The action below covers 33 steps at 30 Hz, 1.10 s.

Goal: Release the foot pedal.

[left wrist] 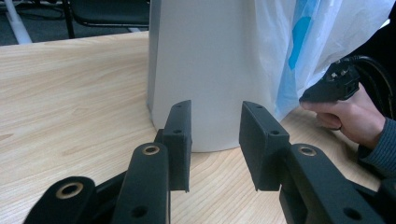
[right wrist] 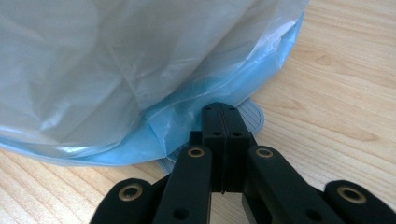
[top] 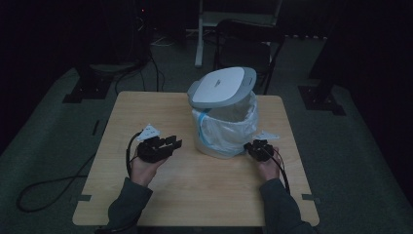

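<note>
A white bin (top: 225,127) is standing on the table (top: 195,195) toward the far edge, a little right of centre. Its grey-rimmed lid (top: 221,87) is tilting up over the opening, and a clear bag (top: 234,124) with blue edging is lining it and hanging down over the outer wall.

The left gripper (top: 171,143) is being held above the table to the left of the bin, near it but apart, with its jaws spread. In the left gripper view the gripper (left wrist: 215,140) is pointing at the lower wall of the bin (left wrist: 205,70), with the bag (left wrist: 303,42) draping down at the right and the right hand (left wrist: 355,116) sitting behind it.

The right gripper (top: 249,146) is sitting at the bin's right side, close to the base and near the table's right edge. In the right gripper view its jaws (right wrist: 222,126) are pressed together just under the blue hem of the bag (right wrist: 140,70), with a flat grey piece (right wrist: 252,119) at the bin's foot lying just beyond them. Whether any of the film is caught between them cannot be told.
</note>
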### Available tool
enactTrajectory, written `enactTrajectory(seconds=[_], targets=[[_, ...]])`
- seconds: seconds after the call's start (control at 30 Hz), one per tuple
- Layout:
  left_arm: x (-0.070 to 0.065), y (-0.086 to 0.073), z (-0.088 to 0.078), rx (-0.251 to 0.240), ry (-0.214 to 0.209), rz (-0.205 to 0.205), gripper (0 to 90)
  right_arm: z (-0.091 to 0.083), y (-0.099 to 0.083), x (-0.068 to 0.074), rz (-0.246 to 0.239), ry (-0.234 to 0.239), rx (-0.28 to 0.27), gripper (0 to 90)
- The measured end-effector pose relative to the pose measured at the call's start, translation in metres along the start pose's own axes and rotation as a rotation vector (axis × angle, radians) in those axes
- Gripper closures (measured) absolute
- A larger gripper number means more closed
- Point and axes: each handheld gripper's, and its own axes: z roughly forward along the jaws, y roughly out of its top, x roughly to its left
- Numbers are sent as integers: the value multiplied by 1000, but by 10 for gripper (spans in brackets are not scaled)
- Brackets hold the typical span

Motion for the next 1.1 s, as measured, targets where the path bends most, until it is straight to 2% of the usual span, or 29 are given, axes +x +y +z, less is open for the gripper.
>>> enactTrajectory(seconds=[0.17, 0.27, 0.33, 0.47, 0.53, 0.6, 0.8, 0.83, 0.97, 1.03, 1.07, 1.1], targets=[[0, 0, 0, 2, -2, 2, 654, -4, 2, -1, 6, 9, -24, 900], [0, 0, 0, 5, 0, 0, 654, -6, 4, 2, -19, -9, -22, 900], [1, 0, -1, 2, 3, 1, 654, -7, 4, -1, -5, -6, -24, 900], [4, 0, -3, 1, 10, -4, 651, -12, 3, -6, -3, -41, -23, 900], [5, -1, -3, 3, 14, -8, 649, -16, 2, -10, 4, -79, -13, 900], [5, -2, -4, 5, 16, -5, 646, -16, -1, -11, -15, -116, 13, 899], [9, -8, -7, 14, 28, -7, 642, -17, -14, -21, 7, -147, 40, 832], [10, -9, -7, 14, 31, -9, 641, -18, -18, -26, 34, -161, 46, 782], [15, -15, -9, 23, 45, -22, 636, -20, -24, -32, 56, -169, 42, 728], [16, -19, -9, 28, 48, -26, 635, -20, -28, -36, 75, -169, 43, 672], [18, -22, -9, 35, 50, -31, 632, -19, -32, -37, 74, -176, 49, 603], [18, -22, -9, 35, 50, -31, 631, -19, -32, -37, 74, -176, 49, 603]])
